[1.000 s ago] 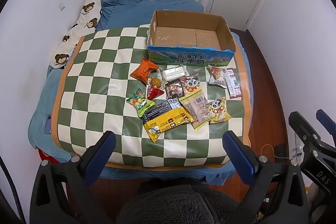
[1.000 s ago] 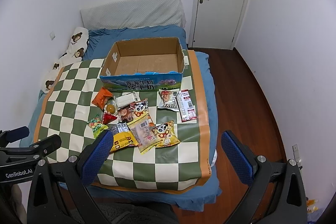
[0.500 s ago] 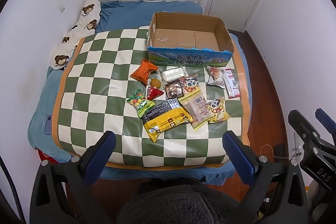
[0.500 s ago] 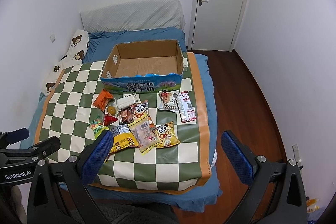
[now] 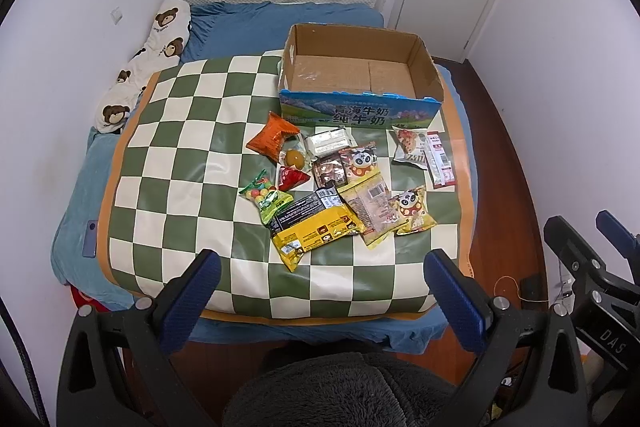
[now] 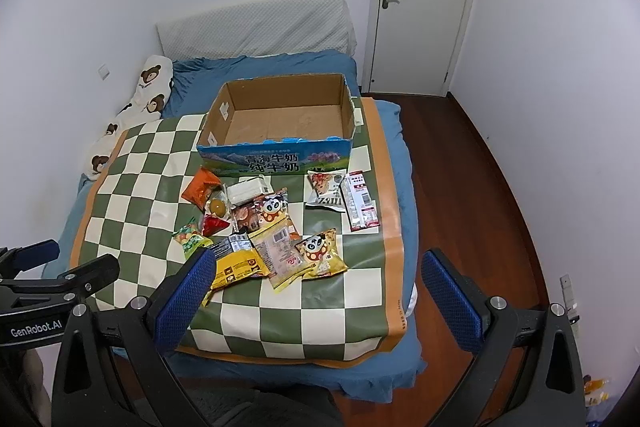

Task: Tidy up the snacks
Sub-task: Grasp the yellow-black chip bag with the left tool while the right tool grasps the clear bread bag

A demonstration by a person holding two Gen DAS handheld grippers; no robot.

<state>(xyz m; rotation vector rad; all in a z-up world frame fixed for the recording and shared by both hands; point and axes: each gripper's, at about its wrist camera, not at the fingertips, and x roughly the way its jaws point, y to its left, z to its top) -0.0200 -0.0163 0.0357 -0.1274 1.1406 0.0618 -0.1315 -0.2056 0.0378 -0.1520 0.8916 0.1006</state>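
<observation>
Covering most of a blue-sheeted bed (image 5: 248, 27), a green-and-white checkered mat (image 5: 180, 163) carries everything in play. An open cardboard milk carton box (image 5: 356, 67), its floor bare, sits at the mat's far right corner, its printed blue front facing the cameras. Just before that front, a cluster of snack packets spreads toward the mat's middle: a yellow-and-black bag (image 5: 316, 227) nearest the front edge, a clear wrapped pastry packet (image 5: 370, 207) overlapping its right side, and a yellow panda bag (image 5: 412, 211) beside that. Behind them lie a second panda packet (image 5: 362, 161), a brown packet (image 5: 329, 173), a white wrapped bar (image 5: 329, 143), an orange bag (image 5: 274, 139), a green candy bag (image 5: 267, 198), a small red packet (image 5: 293, 178) and a packed egg (image 5: 295, 158). Apart, near the mat's right edge, rest a white pizza-print pouch (image 5: 410, 147) and a red-and-white strip packet (image 5: 440, 161). The left gripper (image 5: 320, 291) and right gripper (image 6: 316, 291) both hover off the bed's foot, jaws spread wide, gripping nothing.
</observation>
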